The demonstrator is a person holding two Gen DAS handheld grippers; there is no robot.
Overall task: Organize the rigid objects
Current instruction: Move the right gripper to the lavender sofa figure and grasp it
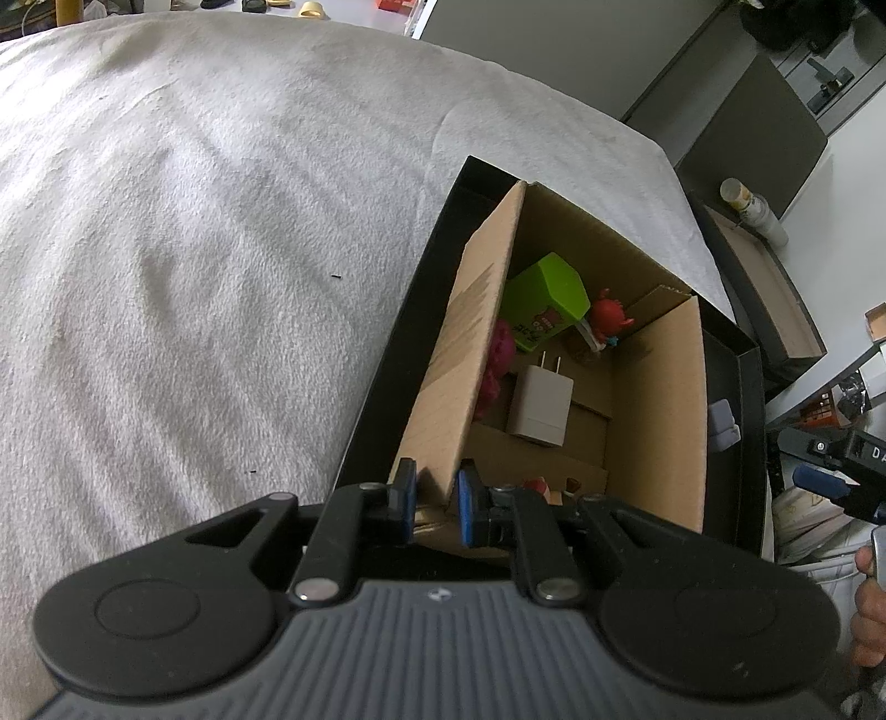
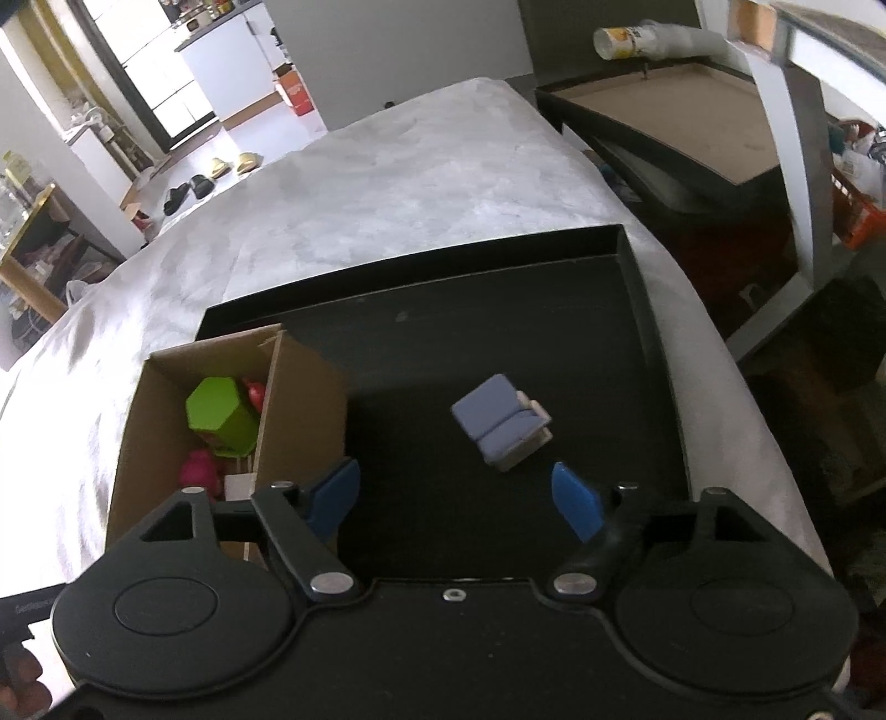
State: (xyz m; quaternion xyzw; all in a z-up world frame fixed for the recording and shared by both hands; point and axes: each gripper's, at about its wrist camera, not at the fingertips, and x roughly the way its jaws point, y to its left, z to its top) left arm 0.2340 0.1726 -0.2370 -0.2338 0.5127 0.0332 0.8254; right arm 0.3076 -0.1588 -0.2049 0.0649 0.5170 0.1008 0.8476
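A cardboard box [image 1: 659, 399] stands in a black tray [image 1: 747, 399] on a white cloth. Inside lie a green block [image 1: 545, 302], a red figure [image 1: 606, 318], a pink toy [image 1: 501, 346] and a white plug adapter [image 1: 540, 404]. My left gripper [image 1: 437, 498] is shut on the box's left flap [image 1: 470, 343]. In the right wrist view my right gripper [image 2: 457, 498] is open and empty above the tray floor [image 2: 498, 332], just short of a small blue toy armchair [image 2: 504, 421]. The box [image 2: 299, 404] with the green block [image 2: 219, 412] is at its left.
The white cloth [image 1: 194, 249] covers the table to the left. Another dark tray with a brown floor [image 2: 681, 116] and a stack of paper cups [image 2: 642, 39] stand beyond the table's right edge. Shoes and furniture are on the floor far back.
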